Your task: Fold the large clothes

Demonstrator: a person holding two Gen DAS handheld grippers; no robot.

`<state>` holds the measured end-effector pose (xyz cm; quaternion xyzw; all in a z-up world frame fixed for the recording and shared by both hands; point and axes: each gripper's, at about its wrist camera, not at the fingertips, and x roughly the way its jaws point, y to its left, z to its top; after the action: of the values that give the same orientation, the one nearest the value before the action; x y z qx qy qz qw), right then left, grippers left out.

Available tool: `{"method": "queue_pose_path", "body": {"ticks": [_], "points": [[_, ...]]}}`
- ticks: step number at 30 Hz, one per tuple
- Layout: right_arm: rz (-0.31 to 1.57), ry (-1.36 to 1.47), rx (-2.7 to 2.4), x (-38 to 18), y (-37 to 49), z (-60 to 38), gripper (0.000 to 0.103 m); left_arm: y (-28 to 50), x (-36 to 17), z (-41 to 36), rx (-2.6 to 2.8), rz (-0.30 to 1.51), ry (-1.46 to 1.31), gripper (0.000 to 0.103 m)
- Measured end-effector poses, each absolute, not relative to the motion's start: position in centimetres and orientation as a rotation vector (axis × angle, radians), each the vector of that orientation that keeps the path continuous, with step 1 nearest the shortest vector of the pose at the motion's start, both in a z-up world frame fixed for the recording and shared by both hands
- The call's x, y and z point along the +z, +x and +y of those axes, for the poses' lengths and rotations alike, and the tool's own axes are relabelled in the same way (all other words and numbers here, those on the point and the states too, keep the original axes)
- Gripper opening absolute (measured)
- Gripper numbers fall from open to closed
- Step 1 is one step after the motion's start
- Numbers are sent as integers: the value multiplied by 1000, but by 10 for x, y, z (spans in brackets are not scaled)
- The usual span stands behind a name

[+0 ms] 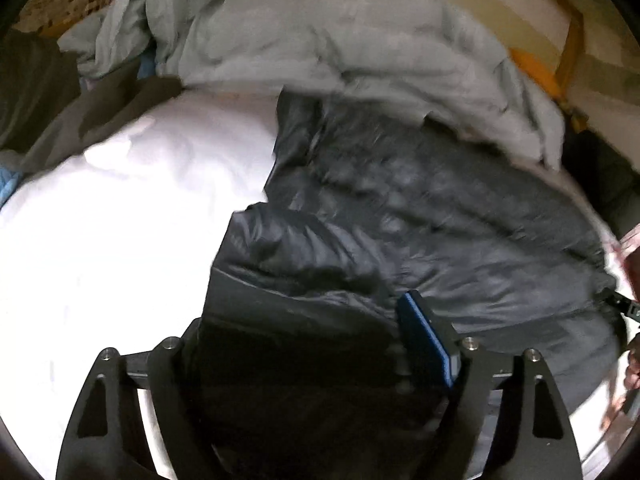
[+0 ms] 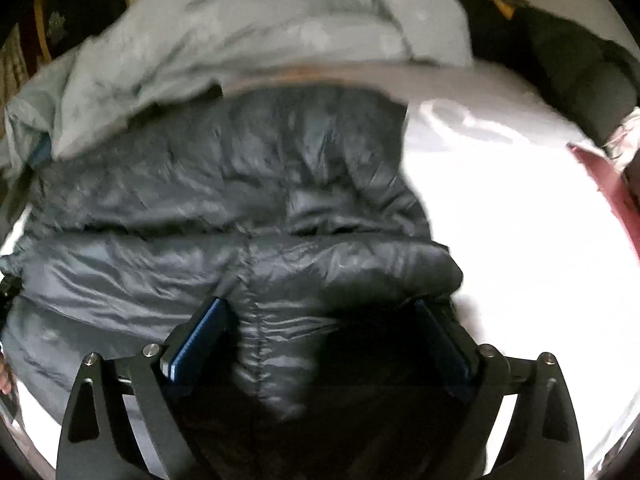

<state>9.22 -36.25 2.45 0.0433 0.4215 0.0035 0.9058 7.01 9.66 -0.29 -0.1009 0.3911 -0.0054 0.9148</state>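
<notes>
My left gripper [image 1: 312, 344] and right gripper [image 2: 320, 340] each clenching the dark grey quilted puffer jacket [image 1: 420, 220], white bedsheet [image 1: 100, 260] at left, only my right view showing a dark red cloth [image 2: 604, 184] at right edge

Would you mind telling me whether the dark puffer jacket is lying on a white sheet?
Yes, in the right wrist view the dark puffer jacket rests on the bright white sheet, which shows beside it.

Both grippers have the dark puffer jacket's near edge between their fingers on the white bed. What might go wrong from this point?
The slick, bulky puffer jacket fills both the left gripper and right gripper, so a thick fold could slip out. Its far end lies under the pale grey duvet, which might drag along or snag the fold.
</notes>
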Motion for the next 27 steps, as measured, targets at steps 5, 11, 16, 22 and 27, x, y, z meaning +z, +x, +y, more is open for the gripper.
{"method": "queue_pose_path", "body": {"ticks": [5, 11, 16, 22, 27], "points": [[739, 119, 28, 56, 86, -363, 95, 50, 44, 83, -18, 603, -122, 81], [814, 73, 66, 67, 123, -345, 95, 72, 67, 66, -60, 581, -35, 81], [1000, 54, 109, 50, 170, -322, 95, 119, 53, 40, -152, 718, 30, 81], [1124, -6, 106, 7, 212, -304, 96, 192, 11, 39, -69, 865, 59, 81], [1136, -66, 106, -17, 223, -296, 101, 212, -30, 61, -50, 998, -65, 84]]}}
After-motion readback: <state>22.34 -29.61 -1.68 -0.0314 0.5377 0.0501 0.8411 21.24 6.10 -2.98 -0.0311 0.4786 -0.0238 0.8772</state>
